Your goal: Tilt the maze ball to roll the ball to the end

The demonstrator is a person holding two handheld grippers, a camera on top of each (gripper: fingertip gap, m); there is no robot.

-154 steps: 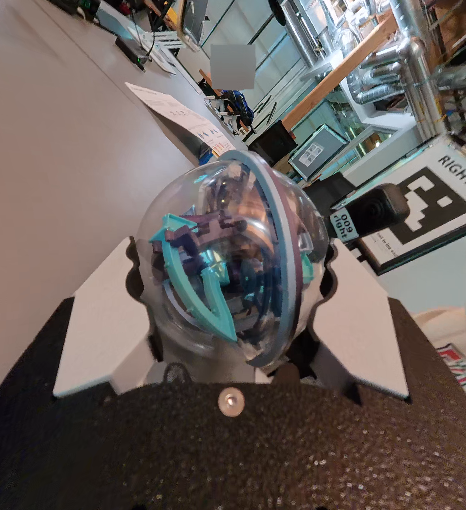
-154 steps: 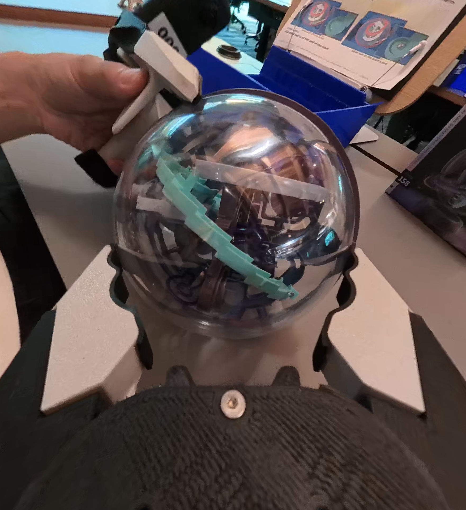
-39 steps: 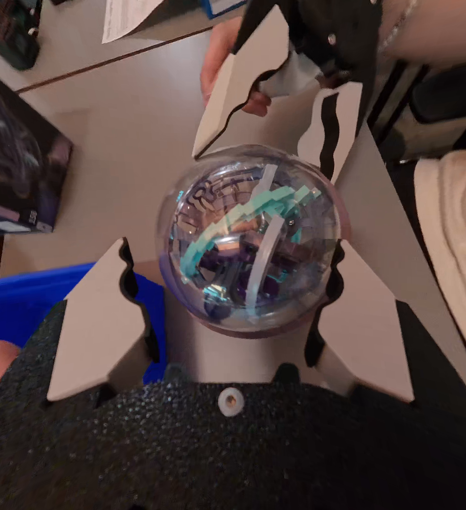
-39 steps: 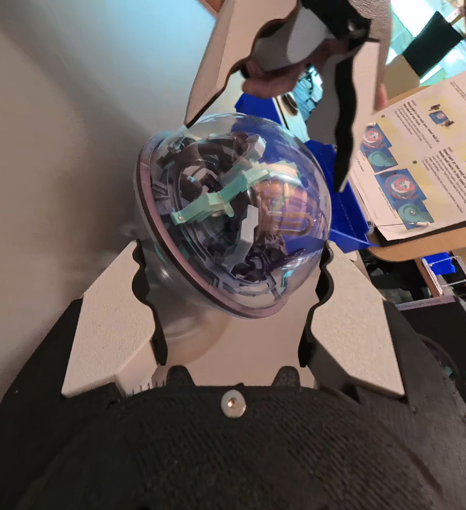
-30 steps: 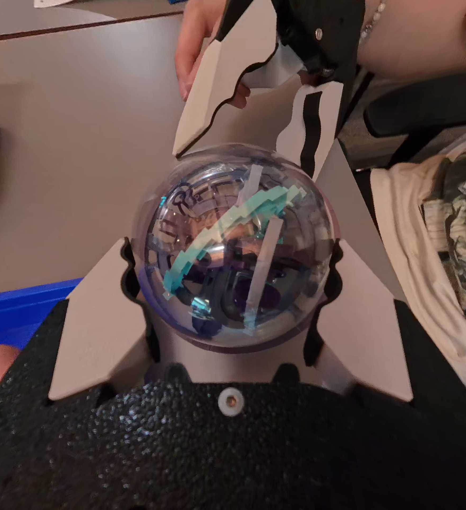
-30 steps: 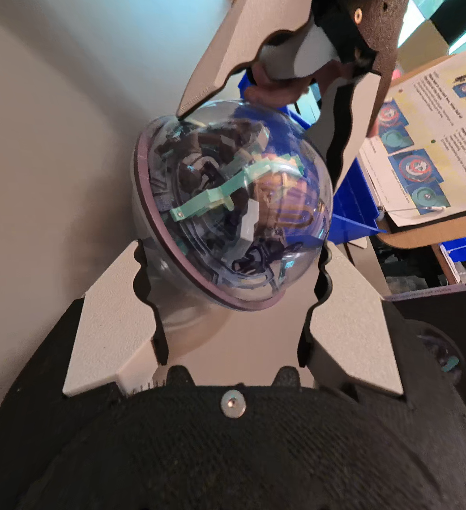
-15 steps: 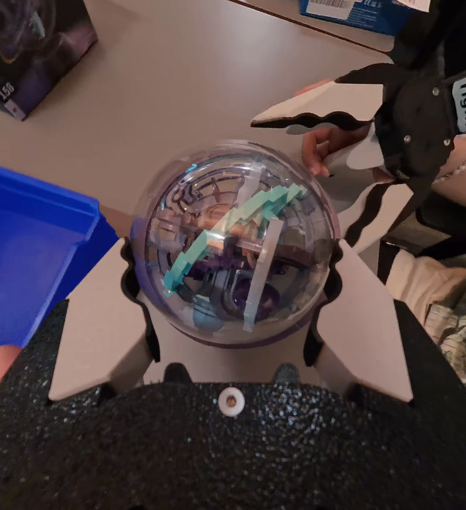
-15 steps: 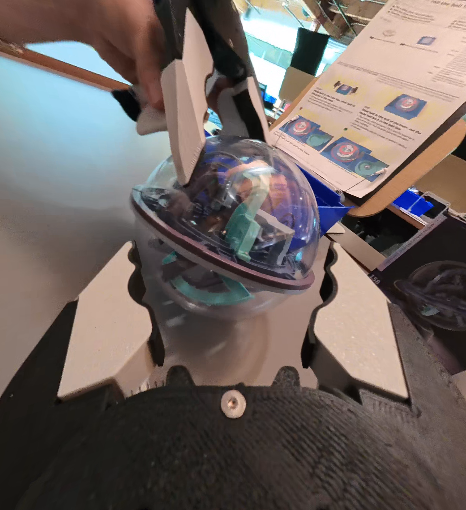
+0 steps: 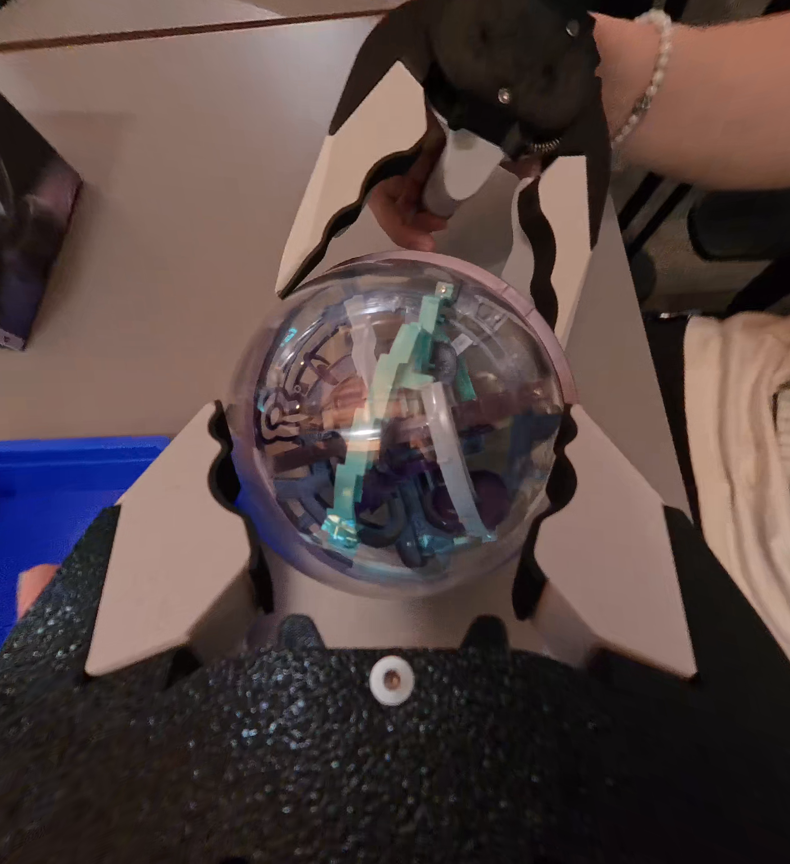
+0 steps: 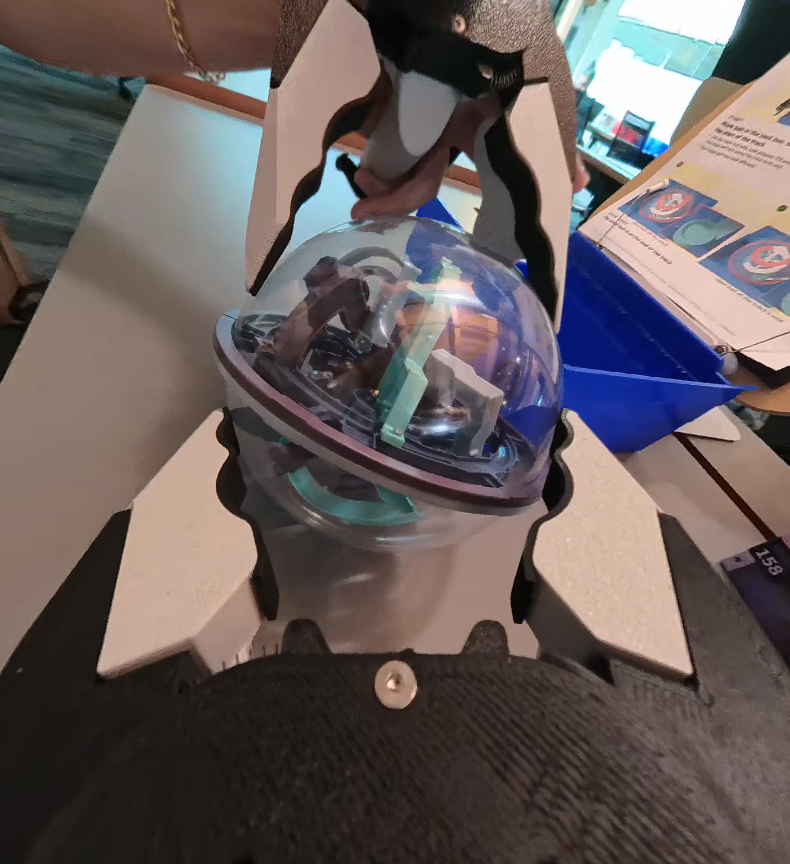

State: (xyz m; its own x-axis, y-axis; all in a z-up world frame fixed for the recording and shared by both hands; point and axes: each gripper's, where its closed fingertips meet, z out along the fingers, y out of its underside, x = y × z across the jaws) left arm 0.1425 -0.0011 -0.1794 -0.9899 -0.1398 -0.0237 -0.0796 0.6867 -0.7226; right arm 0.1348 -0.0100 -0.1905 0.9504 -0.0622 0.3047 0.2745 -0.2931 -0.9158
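The maze ball (image 9: 397, 421) was the thing everything else sat around: a clear globe with teal and purple tracks inside, held up off the grey table (image 9: 149, 187). The left gripper (image 9: 393, 421) had its two white fingers spread wide and pressed against the ball's sides, so it was clamped on it, and the right gripper (image 10: 390, 449) gripped it the same way from the opposite side. From the left wrist view you looked down through the dome, with the right gripper's white tips (image 9: 290, 280) touching the far edge of the ball and a wrist with a bead bracelet (image 9: 645, 89) beyond that. That view also had a cream sleeve (image 9: 748, 444) to the right of the ball. The right wrist view gave what the other didn't: the ball's dark purple middle rim (image 10: 383, 458) ran tilted, lower on the right, and a printed sheet on a board (image 10: 734, 243) stood behind the ball to the right. A blue bin (image 10: 626, 374) sat just behind the ball there, and a dark box (image 9: 4, 243) lay off to the ball's side. Couldn't make out the little ball inside from either view.
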